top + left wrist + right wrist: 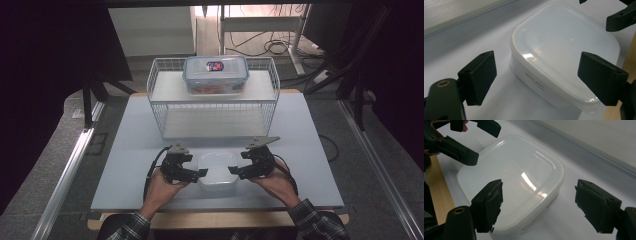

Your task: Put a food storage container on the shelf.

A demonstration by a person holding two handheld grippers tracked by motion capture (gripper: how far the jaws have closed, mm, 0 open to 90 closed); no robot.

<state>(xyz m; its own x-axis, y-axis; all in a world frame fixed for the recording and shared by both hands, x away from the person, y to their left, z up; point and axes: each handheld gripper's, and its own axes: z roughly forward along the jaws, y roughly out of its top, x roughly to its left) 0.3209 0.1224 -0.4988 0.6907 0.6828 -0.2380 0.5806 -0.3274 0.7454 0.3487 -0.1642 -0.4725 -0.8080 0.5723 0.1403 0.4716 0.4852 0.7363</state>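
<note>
Left gripper view: the left gripper has its black jaws spread wide, holding nothing, and they frame the near corner of the translucent white square plastic container with its snap-on lid. Right gripper view: the right gripper is likewise spread wide and empty, its jaws either side of the container's opposite corner; whether any pad touches the wall I cannot tell.

High view: container sits at lower centre of the frame, between the two grippers, which flank it left and right.

Judgement: approach step, both tools lined up for a two-sided grasp, nothing gripped yet. The next move calls for closing both pairs evenly on the rim or walls, since the smooth plastic may slip or tilt if one side bites first.

Surface: pale blue-grey tabletop with a wooden front edge. At upper centre, a white wire two-tier rack carries a clear clip-lid food box. Beyond it are a dim room and floor cables.
</note>
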